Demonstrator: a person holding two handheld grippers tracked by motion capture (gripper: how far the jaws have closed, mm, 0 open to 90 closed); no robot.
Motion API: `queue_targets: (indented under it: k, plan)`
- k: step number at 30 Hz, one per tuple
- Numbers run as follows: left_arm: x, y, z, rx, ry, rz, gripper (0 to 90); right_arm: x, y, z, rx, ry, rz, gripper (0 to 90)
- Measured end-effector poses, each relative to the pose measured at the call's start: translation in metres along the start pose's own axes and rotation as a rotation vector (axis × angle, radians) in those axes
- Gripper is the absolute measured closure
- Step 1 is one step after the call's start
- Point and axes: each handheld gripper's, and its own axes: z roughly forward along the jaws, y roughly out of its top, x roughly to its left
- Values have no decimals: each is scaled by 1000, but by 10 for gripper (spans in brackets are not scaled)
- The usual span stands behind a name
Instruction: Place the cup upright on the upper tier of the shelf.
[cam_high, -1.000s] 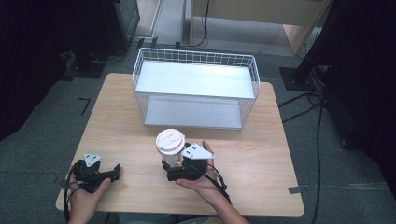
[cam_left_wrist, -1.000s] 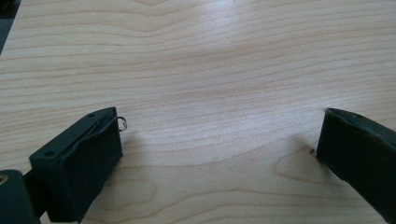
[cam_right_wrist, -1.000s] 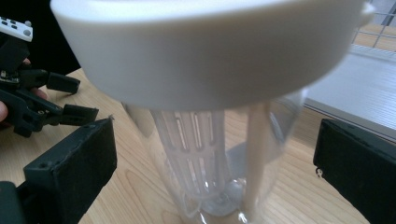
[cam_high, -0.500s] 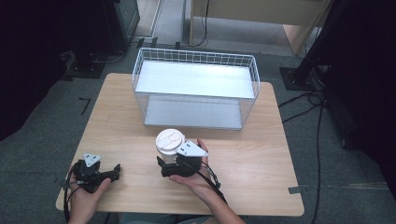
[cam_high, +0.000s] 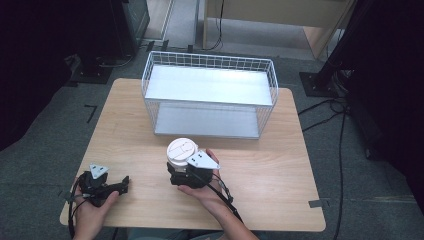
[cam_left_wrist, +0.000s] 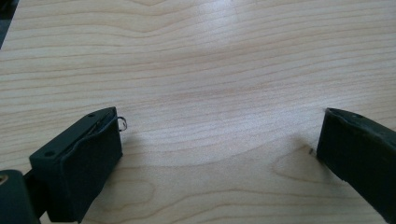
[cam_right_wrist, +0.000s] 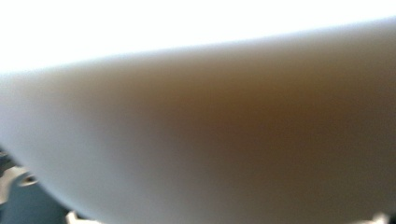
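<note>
A paper cup with a white lid (cam_high: 181, 150) stands upright on the wooden table (cam_high: 280, 165), just in front of the wire basket. My right gripper (cam_high: 175, 171) lies level against the cup's near side, its tips hidden beneath the lid. Its jaws have just been closing at the cup. The cup's pale wall (cam_right_wrist: 201, 140) is blurred and very close in the right gripper view, so I cannot see whether the pads press on it. My left gripper (cam_high: 124, 184) rests at the table's near left, open (cam_left_wrist: 219, 144) with only bare wood between its jaws.
A white wire basket (cam_high: 210, 60) with a flat white bottom stands at the back middle of the table. Dark stands and cables lie on the floor around the table.
My right gripper has edged a little left, closer in against the cup. The cup and the left gripper have stayed where they were.
</note>
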Motion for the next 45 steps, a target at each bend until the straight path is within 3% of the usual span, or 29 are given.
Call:
queue_targets:
  k: [7, 24, 45]
  plan:
    - [0, 0, 0, 0, 0, 0, 3, 2, 0, -3, -5, -10, -37, 151]
    - [0, 0, 0, -1, 2, 2, 3, -3, 13, -22, -57, -13, -41, 160]
    - [0, 0, 0, 0, 1, 1, 3, -26, 37, -51, -144, -80, -19, 163]
